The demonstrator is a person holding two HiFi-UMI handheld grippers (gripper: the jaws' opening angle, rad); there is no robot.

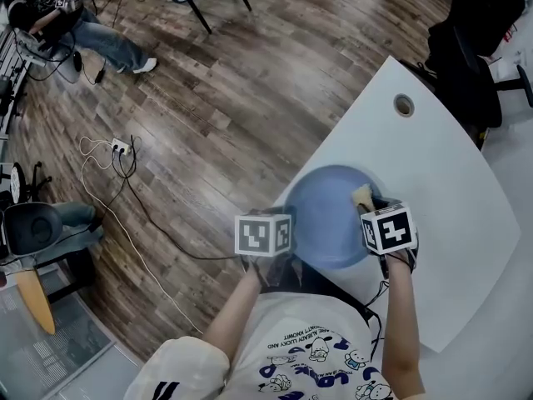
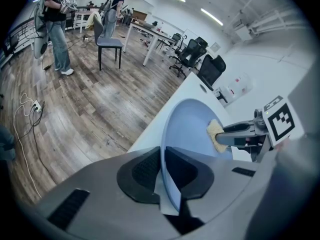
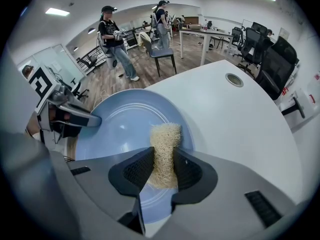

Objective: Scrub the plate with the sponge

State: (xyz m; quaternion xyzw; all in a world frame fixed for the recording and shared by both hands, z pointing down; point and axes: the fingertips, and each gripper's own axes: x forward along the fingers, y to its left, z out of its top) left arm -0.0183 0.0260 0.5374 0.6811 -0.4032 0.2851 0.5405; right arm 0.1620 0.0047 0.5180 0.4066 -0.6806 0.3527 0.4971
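1. One blue plate (image 1: pixel 329 219) sits at the white table's (image 1: pixel 450 223) near edge; the loofah sponge (image 3: pixel 165 139) presses its face at 2 o'clock.
2. Right gripper (image 3: pixel 162 169) pinches that sponge between its jaws, pointing steeply down, probably for scrubbing pressure.
3. Left gripper (image 2: pixel 164 171) clamps the rim at 8 o'clock, jaws narrow, probably steadying the plate.

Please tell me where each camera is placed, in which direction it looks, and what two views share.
Head view: on the person's head, looking steeply down at table and plate; arms and shirt show.
Left gripper view: on the left hand-held gripper, looking along jaws clamped on the plate's rim.
Right gripper view: on the right hand-held gripper, looking down at the sponge it holds.
Shared: both gripper views show plate and sponge.
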